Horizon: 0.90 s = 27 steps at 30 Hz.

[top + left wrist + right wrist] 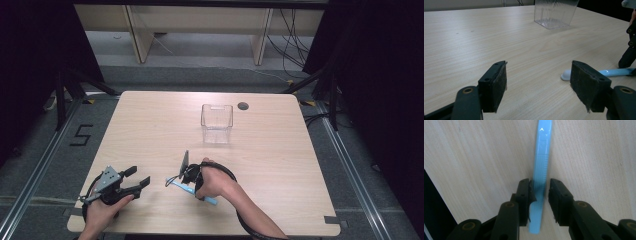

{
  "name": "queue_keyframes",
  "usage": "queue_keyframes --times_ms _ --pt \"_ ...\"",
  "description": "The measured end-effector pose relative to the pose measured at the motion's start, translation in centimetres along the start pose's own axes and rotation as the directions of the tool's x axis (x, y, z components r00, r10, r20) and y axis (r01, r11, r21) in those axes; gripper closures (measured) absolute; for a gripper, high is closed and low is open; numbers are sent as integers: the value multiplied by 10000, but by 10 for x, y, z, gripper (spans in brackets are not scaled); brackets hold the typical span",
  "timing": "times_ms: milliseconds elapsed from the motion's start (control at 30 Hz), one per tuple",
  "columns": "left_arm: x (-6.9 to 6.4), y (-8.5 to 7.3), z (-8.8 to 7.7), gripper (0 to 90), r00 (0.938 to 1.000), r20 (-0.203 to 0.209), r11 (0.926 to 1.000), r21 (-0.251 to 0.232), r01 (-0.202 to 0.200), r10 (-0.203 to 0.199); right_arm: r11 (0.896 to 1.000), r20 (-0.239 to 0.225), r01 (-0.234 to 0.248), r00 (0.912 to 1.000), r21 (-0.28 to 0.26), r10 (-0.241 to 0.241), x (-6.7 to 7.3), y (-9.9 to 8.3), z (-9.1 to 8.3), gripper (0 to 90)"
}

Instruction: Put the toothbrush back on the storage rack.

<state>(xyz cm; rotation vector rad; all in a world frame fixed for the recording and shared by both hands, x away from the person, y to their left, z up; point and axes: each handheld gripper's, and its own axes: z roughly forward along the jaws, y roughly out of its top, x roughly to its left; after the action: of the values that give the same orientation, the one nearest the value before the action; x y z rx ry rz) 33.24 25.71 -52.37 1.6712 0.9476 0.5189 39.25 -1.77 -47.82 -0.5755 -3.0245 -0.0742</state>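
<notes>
My left gripper [142,183] sits at the near left of the table [150,130], jaws wide apart, nothing between them, pointing toward about 2 o'clock. From its own camera, a white rounded end [566,75] of the blue tool lies on the wood just past the right-hand jaw, at roughly 1 o'clock, with the light blue handle running off to 3 o'clock. My right gripper [181,181] is near the middle of the near edge, angled down onto the table. In the right gripper view its jaws [541,192] straddle the blue tool's handle [541,167]; the left pad looks to touch it, a thin gap shows on the right, so I cannot tell if it is clamped. The handle runs from 6 to 12 o'clock between the jaws. In the high view the tool [210,199] lies slanted under my right hand [215,182]. Farther off, at 12 o'clock, stands a clear ribbed plastic bin [217,123], upright, well apart from both grippers. Nothing lies between. Beyond it, a dark round grommet [243,106] near the far edge.
</notes>
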Motion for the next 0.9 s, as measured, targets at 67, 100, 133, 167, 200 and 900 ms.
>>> queue_keyframes --times_ms 67,100,133,167,200,900 --pt "0 0 0 290 10000 1 10000 9 7 -7 10000 15 -77 10000 29 77 0 0 1 714" --pt "0 0 0 290 10000 1 10000 12 -2 2 10000 20 -38 10000 -3 38 0 0 1 715" --pt "0 0 0 290 10000 -4 10000 12 -5 5 10000 27 -45 10000 -6 45 0 0 1 717" --pt "0 0 0 290 10000 -2 10000 8 1 -1 10000 46 -98 9999 7 98 0 0 1 719" --pt "0 0 0 290 10000 -3 10000 5 10 -10 10000 44 -83 10000 1 83 0 1 2 721" --pt "0 0 0 289 10000 -3 10000 19 -24 24 9999 185 -47 9998 -166 50 3 -1 2 790"
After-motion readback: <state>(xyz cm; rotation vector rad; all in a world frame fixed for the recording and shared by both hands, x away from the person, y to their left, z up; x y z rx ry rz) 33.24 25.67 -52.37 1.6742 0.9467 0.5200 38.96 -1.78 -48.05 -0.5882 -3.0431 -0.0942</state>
